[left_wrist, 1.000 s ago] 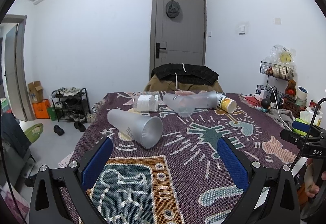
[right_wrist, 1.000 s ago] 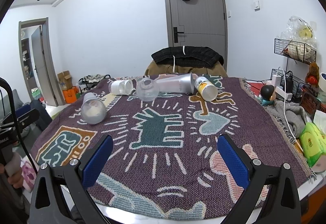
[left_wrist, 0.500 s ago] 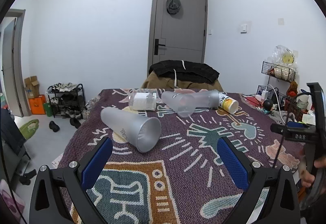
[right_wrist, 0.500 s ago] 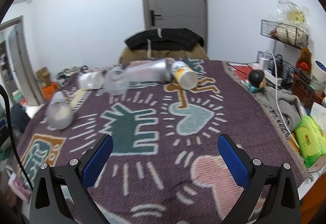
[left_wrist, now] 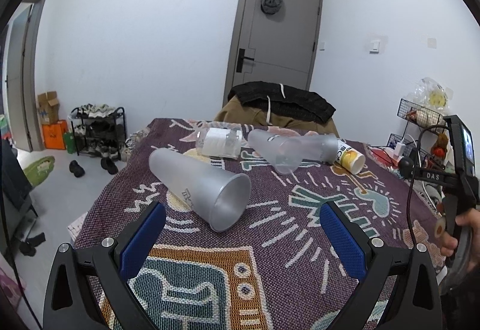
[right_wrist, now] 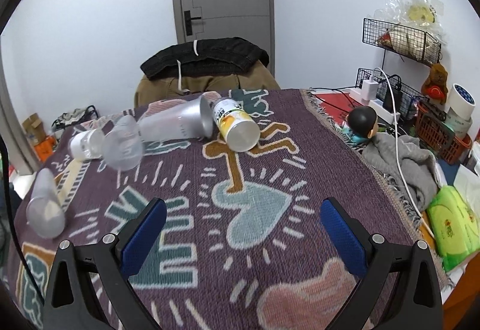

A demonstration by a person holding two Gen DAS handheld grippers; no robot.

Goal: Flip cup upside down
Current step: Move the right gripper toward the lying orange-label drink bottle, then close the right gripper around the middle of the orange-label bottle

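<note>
Several cups lie on their sides on a patterned purple cloth (left_wrist: pixel 270 240). A frosted grey cup (left_wrist: pixel 201 183) lies nearest my left gripper (left_wrist: pixel 241 235), mouth toward the camera; it also shows at the left of the right wrist view (right_wrist: pixel 45 208). Further back lie a clear cup (left_wrist: pixel 274 151), a second frosted cup (left_wrist: pixel 318 146), a white-labelled clear cup (left_wrist: pixel 220 142) and a yellow-and-white cup (right_wrist: pixel 237 127). My left gripper is open and empty, just short of the near frosted cup. My right gripper (right_wrist: pixel 243 235) is open and empty over the cloth, facing the yellow-and-white cup.
A chair draped with dark clothes (right_wrist: pixel 204 62) stands behind the table. To the right are a grey cloth (right_wrist: pixel 402 168), white cable, green wipes pack (right_wrist: pixel 453 222), a round-headed figurine (right_wrist: pixel 360 122) and wire racks. A shoe rack (left_wrist: pixel 96 128) stands on the floor at left.
My left gripper moved closer to the near frosted cup. My right gripper swung right and forward, from facing the table's middle to facing the yellow-and-white cup. Both stayed open.
</note>
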